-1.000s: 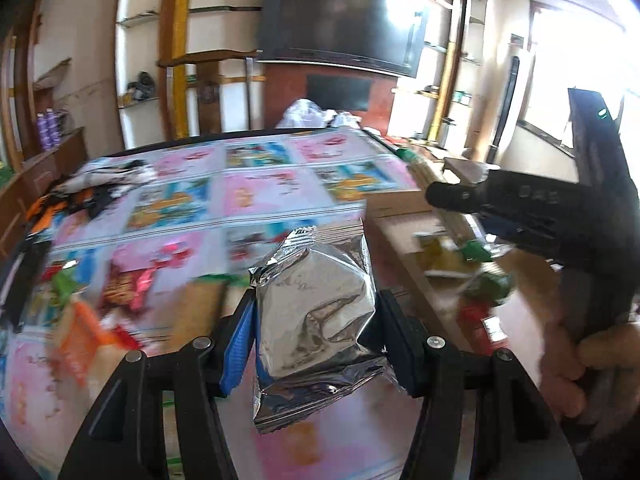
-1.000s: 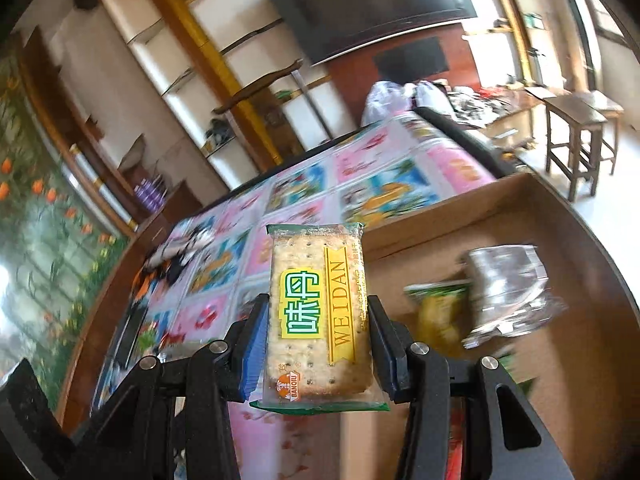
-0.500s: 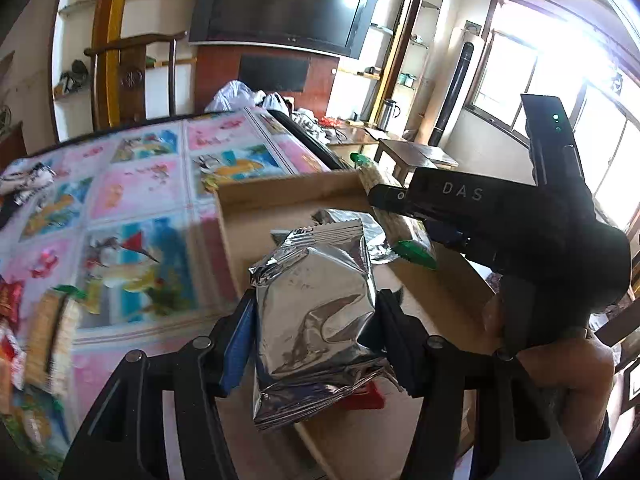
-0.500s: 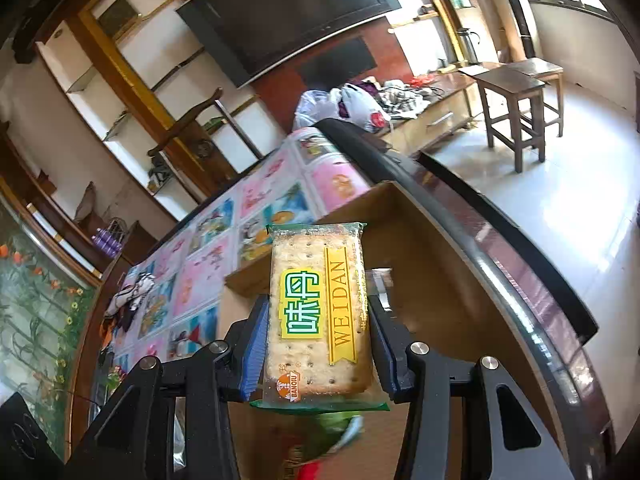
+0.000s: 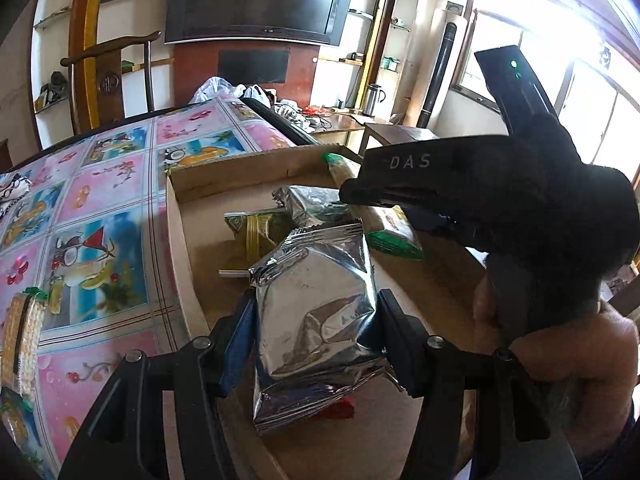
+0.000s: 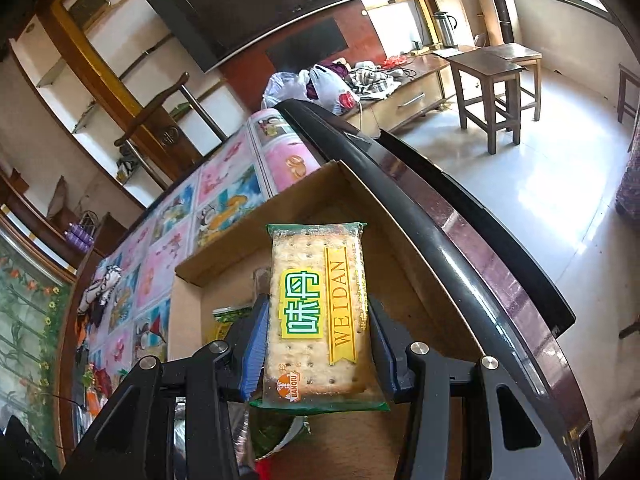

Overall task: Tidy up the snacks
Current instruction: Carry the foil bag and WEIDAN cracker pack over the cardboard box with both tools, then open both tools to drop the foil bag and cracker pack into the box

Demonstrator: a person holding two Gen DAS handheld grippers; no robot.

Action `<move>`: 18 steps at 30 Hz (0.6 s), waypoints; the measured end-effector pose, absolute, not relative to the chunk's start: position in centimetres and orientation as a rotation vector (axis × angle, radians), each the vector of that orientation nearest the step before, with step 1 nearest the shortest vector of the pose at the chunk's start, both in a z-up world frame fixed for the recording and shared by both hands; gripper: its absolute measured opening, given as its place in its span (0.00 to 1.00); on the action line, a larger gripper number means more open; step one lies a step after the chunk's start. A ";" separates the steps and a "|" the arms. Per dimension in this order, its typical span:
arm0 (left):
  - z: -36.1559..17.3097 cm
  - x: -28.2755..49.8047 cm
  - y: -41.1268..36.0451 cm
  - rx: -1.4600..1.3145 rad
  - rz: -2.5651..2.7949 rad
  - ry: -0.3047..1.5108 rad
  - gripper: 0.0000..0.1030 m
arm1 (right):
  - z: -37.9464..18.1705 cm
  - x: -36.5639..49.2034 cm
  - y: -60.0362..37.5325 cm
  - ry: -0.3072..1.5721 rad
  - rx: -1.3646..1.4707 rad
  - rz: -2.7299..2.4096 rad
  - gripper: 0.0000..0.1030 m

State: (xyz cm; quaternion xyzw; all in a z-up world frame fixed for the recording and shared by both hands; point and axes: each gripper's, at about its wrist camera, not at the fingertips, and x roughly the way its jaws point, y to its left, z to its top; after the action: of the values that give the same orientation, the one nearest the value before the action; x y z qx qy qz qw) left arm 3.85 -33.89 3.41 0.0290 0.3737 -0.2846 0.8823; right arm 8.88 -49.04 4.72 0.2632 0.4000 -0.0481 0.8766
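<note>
Sunlit and cluttered, the living room shows a dark television in the upper middle of both views, and below it a table under a pink cartoon-print plastic cloth (image 5: 100,208). On the right part of that table sits a shallow brown cardboard tray (image 5: 176,248), its near wall running down the left centre of the left wrist view.

The left gripper (image 5: 316,344) is clamped on a crinkled silver foil snack bag (image 5: 316,312), held upright with its long axis pointing away from the camera. That bag hangs over the lower middle of the tray, just in front of a green-and-gold packet (image 5: 250,236) and another silver pouch (image 5: 308,200) lying on the tray floor.

The right gripper (image 6: 318,344) is clamped on a flat cracker packet with a green-and-yellow label (image 6: 318,312), also upright along the fingers. In the left wrist view the same tool appears as a black body in the right half of the frame, its packet reaching over the tray's upper right corner. A second cracker packet (image 5: 22,328) lies on the cloth at the far left edge, outside the tray.

Both snacks are already over the tray, so the coming move looks like a lowering and release. The right packet is over the far end, the left bag over the near end; they seem well enough apart not to collide.
</note>
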 end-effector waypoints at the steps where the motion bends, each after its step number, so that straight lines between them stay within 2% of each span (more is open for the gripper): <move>1: 3.3 3.9 -33.9 0.062 -0.594 0.781 0.56 | 4.6 8.9 -49.0 0.841 0.546 -0.106 0.48; 18: 2.7 4.7 -33.7 0.058 -0.602 0.800 0.57 | 4.2 9.0 -49.1 0.863 0.542 -0.128 0.50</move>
State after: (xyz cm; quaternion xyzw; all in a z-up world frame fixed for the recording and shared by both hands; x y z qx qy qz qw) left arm 4.70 -33.72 2.72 0.0279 0.3834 -0.2885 0.8769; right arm 8.96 -49.13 4.24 0.2593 0.4127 -0.0614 0.8710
